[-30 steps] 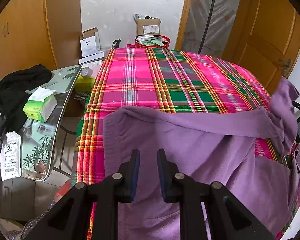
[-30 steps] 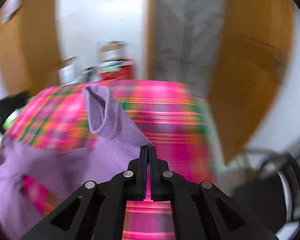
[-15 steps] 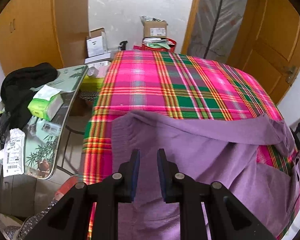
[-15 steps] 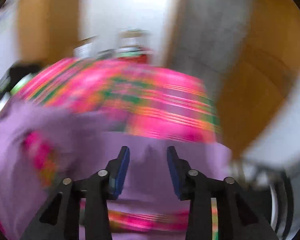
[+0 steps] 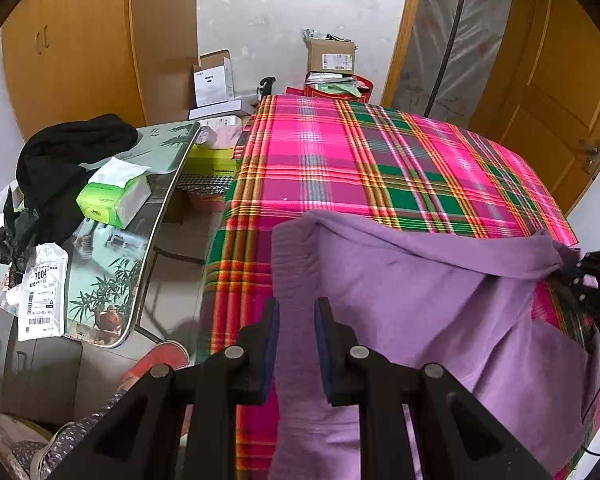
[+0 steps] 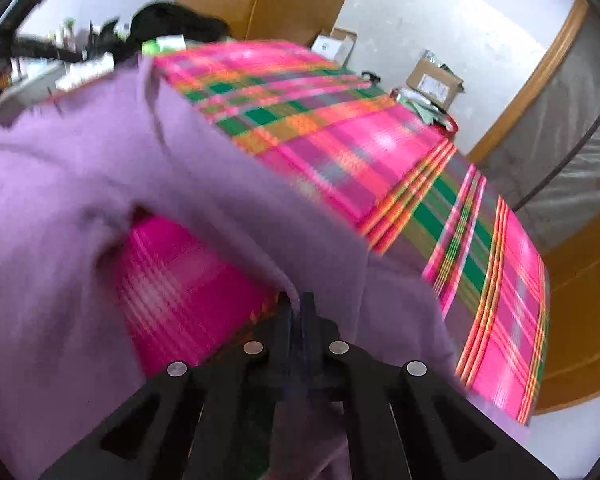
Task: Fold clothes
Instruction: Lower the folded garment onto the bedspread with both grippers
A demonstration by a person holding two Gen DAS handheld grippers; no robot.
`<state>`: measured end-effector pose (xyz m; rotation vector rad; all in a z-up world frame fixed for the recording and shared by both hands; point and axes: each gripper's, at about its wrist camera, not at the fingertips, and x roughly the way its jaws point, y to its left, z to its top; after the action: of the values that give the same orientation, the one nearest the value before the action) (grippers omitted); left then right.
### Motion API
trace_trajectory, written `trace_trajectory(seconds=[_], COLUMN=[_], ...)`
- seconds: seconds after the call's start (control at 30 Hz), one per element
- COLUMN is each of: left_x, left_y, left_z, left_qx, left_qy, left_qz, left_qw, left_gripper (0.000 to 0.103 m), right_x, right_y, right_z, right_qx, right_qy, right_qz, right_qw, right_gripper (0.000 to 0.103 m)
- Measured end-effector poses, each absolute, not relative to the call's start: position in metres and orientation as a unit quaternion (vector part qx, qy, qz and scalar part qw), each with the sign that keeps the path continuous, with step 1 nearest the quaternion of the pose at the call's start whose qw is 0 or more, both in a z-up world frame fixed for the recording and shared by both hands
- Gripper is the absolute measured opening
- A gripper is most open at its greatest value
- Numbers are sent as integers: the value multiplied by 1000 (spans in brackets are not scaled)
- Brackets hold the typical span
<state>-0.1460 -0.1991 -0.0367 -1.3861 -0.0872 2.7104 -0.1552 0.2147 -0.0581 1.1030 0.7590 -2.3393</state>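
A purple sweater (image 5: 420,304) lies spread over the near half of the table's pink plaid cloth (image 5: 340,160), one sleeve stretched across its top towards the right. My left gripper (image 5: 296,320) hovers open just above the sweater's ribbed left edge (image 5: 292,264), with purple fabric showing through the gap between its fingers. In the blurred right wrist view my right gripper (image 6: 300,310) is shut on a fold of the sweater (image 6: 100,152) at the table's right side. The right gripper (image 5: 592,276) also shows at the right edge of the left wrist view.
A glass side table (image 5: 140,240) stands left of the table with a green tissue box (image 5: 112,196), a black garment (image 5: 68,152) and a labelled packet (image 5: 44,288). Cardboard boxes (image 5: 332,56) and a red tub (image 5: 340,88) sit behind. Wooden doors (image 5: 560,80) are at the right.
The right gripper let go of the raised sleeve, opened, swung round, and is now shut on the sweater lower at the right side. The sleeve now lies flat. The left gripper stayed open.
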Motion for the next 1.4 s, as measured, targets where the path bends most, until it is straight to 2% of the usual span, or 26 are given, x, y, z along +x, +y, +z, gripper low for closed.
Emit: trace_trajectory(seconds=[0.17, 0.27, 0.3, 0.37, 0.43, 0.77, 0.87, 1.07, 1.2, 1.27, 1.4], left_x=[-159, -168, -172, -181, -188, -230, -232, -235, -236, -236, -247], left_y=[-211, -217, -219, -222, -225, -210, -201, -182, -171, -165, -173], left_z=[-35, -37, -38, -43, -49, -78, -79, -81, -81, -77, -62], left_qx=[-448, -448, -450, -459, -467, -494, -492, -489, -487, -478, -450], left_qy=[-40, -49, -54, -67, -77, -65, -48, -15, 6, 33, 59], left_qz=[892, 891, 890, 884, 879, 864, 866, 869, 871, 876, 891], left_qw=[42, 44, 47, 56, 62, 70, 71, 73, 69, 53, 12], left_gripper=[18, 18, 19, 20, 23, 27, 32, 33, 26, 18, 16], right_x=[-197, -243, -262, -297, -303, -220, -189, -154, -141, -137, -128], right_y=[220, 223, 225, 231, 234, 213, 218, 231, 238, 241, 249], right_z=[-10, -3, -5, -15, -22, -23, -17, -14, -21, -23, -21], right_qx=[359, 377, 390, 431, 443, 409, 403, 396, 404, 406, 402], right_qy=[244, 213, 198, 170, 151, 144, 131, 109, 90, 83, 78], right_qz=[-882, -889, -890, -882, -881, -889, -893, -901, -900, -901, -905], right_qw=[181, 148, 131, 90, 76, 149, 152, 138, 134, 131, 119], right_gripper=[3, 5, 7, 20, 22, 23, 24, 24, 24, 24, 24])
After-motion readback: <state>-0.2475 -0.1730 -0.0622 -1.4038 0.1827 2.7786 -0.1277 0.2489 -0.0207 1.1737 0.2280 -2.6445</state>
